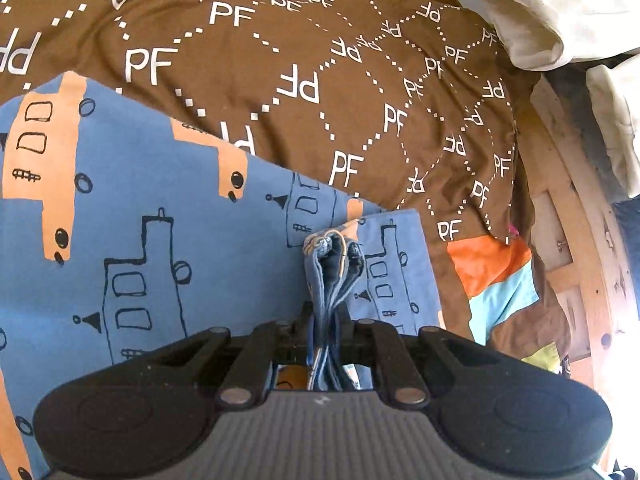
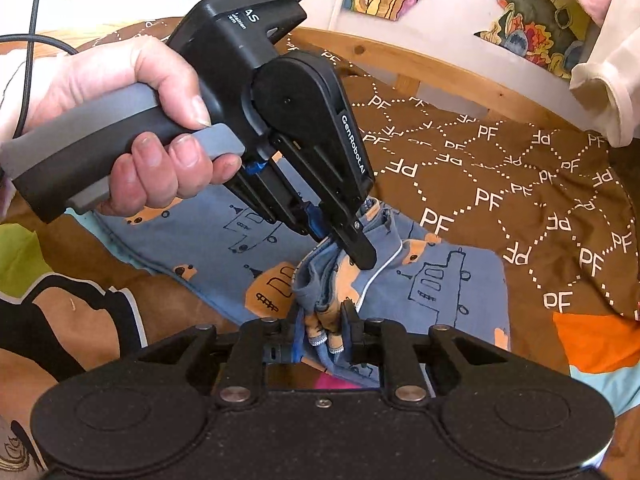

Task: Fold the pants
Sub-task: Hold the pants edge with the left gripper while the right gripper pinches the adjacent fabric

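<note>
The pants [image 1: 160, 216] are blue with orange patches and black line drawings, and lie on a brown bedspread [image 1: 320, 60] printed with white "PF". My left gripper [image 1: 326, 312] is shut on a bunched edge of the pants, which sticks up between its fingers. In the right wrist view the pants [image 2: 440, 280] lie partly folded, with a white drawstring showing. My right gripper [image 2: 326, 312] is shut on another bunch of the same fabric. The left gripper [image 2: 354, 242], held in a hand, pinches the pants just beyond it.
A wooden bed frame [image 2: 420, 68] runs along the far edge, also at the right in the left wrist view [image 1: 576, 216]. Cream cloth [image 1: 532, 12] hangs at the upper right. Orange and light blue patches [image 1: 496, 276] show on the bedding. Colourful pictures [image 2: 520, 12] cover the wall.
</note>
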`<state>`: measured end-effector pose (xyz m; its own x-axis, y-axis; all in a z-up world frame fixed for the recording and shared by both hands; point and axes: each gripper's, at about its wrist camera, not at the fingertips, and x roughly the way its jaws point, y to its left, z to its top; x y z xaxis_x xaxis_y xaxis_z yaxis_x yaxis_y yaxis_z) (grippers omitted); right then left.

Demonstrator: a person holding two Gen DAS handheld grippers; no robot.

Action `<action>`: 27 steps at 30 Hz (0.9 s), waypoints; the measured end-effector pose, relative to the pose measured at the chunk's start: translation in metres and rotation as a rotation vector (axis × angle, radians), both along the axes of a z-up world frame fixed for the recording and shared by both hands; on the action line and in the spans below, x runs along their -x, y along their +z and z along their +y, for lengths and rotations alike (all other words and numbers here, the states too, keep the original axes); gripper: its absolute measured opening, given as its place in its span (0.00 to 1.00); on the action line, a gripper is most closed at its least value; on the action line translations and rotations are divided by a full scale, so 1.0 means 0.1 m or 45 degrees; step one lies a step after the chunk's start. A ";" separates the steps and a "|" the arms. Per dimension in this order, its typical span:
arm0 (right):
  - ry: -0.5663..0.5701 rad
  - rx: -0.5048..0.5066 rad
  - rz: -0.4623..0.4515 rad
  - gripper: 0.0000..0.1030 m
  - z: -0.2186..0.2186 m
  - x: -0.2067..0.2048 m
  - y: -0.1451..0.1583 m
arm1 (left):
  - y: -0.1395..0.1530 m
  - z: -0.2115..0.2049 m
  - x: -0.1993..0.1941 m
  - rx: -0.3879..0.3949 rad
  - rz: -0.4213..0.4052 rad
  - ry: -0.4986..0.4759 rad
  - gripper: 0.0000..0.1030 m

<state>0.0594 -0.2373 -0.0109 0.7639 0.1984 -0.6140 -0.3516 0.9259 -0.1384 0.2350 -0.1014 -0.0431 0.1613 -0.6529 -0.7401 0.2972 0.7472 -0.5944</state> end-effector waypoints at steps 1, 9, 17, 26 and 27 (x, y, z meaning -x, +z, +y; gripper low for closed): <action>0.000 0.002 0.000 0.20 0.00 0.00 0.00 | 0.00 0.00 0.00 -0.002 -0.001 0.001 0.10; 0.011 0.012 -0.002 0.20 0.00 -0.01 -0.01 | 0.04 -0.03 0.03 -0.037 -0.019 0.002 0.10; 0.035 0.037 -0.026 0.14 0.05 0.00 0.02 | 0.13 0.01 0.06 -0.058 -0.054 -0.008 0.09; 0.164 0.024 -0.066 0.14 0.30 0.03 0.16 | 0.24 0.41 0.15 -0.088 -0.079 0.060 0.09; 0.184 0.020 -0.068 0.14 0.34 0.02 0.17 | 0.26 0.46 0.15 -0.095 -0.083 0.070 0.09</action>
<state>0.0578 -0.2032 0.0063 0.7596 0.2996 -0.5773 -0.4730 0.8636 -0.1743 0.2200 -0.0552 -0.0172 0.2452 -0.5852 -0.7729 0.2908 0.8050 -0.5172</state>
